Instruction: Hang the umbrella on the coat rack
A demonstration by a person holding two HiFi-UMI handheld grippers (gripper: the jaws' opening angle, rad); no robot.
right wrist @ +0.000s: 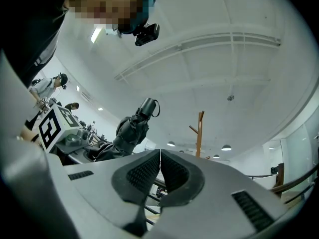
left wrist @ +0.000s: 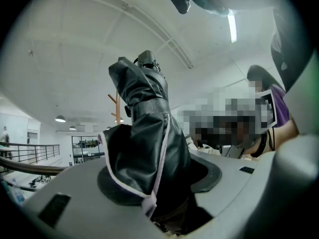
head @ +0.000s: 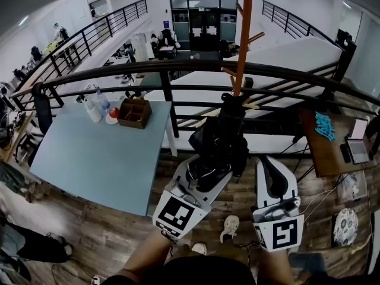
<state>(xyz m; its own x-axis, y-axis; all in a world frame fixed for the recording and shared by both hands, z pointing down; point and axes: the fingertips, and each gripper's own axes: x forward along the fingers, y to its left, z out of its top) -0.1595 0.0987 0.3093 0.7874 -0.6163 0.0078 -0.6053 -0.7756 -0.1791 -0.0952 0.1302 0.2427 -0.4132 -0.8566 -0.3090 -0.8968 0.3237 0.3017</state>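
A folded black umbrella [head: 218,140] stands upright in my left gripper [head: 202,174], whose jaws are shut on its lower part. In the left gripper view the umbrella [left wrist: 144,148] fills the middle, its strapped top end up. The wooden coat rack [head: 243,37] rises just behind the umbrella, past the railing; its pole shows small in the right gripper view [right wrist: 199,133]. My right gripper [head: 274,183] is to the right of the umbrella, apart from it, jaws shut with the pads touching [right wrist: 160,171] and nothing between them. The umbrella [right wrist: 130,128] shows at its left.
A dark metal railing [head: 178,70] runs across in front of me, the rack beyond it. A light blue table [head: 101,159] at the left carries bottles and a wooden box [head: 135,112]. A brown desk [head: 323,144] with a laptop stands at the right. My shoes show on the wood floor.
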